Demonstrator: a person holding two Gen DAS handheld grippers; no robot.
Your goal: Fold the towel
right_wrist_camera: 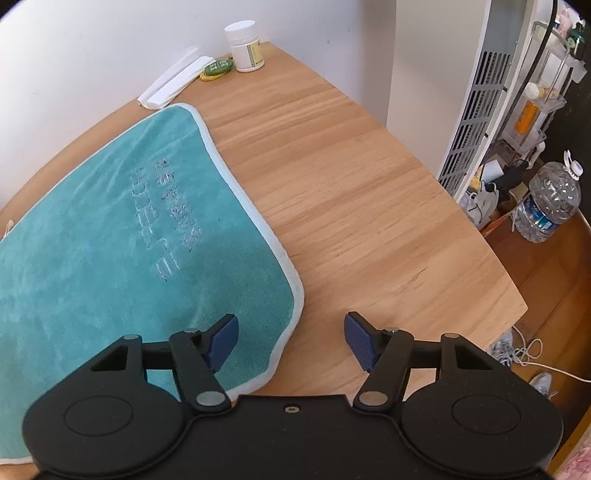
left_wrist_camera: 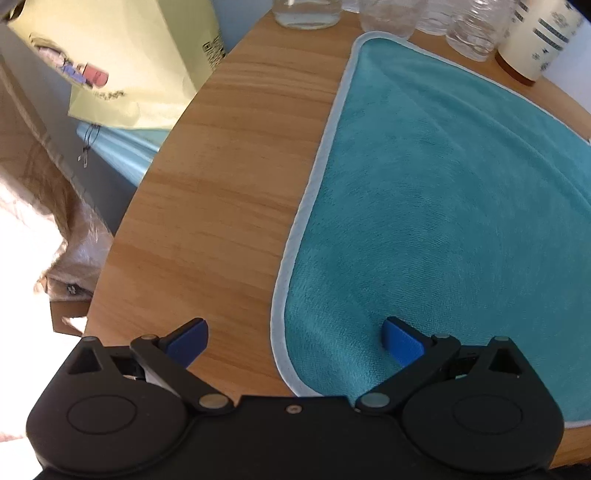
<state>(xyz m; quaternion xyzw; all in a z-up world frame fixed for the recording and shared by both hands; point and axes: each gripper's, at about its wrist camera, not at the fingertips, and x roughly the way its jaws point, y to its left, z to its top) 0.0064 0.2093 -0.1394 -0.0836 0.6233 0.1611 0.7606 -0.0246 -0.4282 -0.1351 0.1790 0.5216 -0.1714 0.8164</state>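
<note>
**One towel, flat on wooden surface; two grippers, both spread**

Left wrist view
- Towel point(left_wrist_camera: 443, 221): one, teal with pale edging, lying flat and unfolded on the surface point(left_wrist_camera: 229, 184). Its left edge and near left corner show here.
- Left gripper point(left_wrist_camera: 295, 341): one, jaws spread wide and holding nothing. The near left corner of the towel lies between them; the right blue pad point(left_wrist_camera: 400, 343) is over the cloth, the left pad over bare wood. Whether the pads touch anything cannot be told.
- Clear containers point(left_wrist_camera: 388, 14): four or so in a row at the far edge, just beyond the towel; tops cut off by the frame.
- Cream labelled container point(left_wrist_camera: 535, 37): one, at the far right.
- Yellow-green bag point(left_wrist_camera: 122, 62): one, off the left edge of the surface.

Right wrist view
- Towel point(right_wrist_camera: 110, 240): same one; only this view shows its right edge, its near right corner and pale lettering on the cloth.
- Right gripper point(right_wrist_camera: 291, 341): one, jaws spread, empty. The left pad is over the towel's near right corner, the right pad over bare wood.
- White jar point(right_wrist_camera: 245, 46): one, at the far corner by the wall.
- Green tags point(right_wrist_camera: 218, 68): apparently two, stacked, beside the jar.
- White strips point(right_wrist_camera: 173, 83): two, side by side along the wall, near the towel's far corner.
- Water jug point(right_wrist_camera: 548, 203): one, on the floor at right.
</note>
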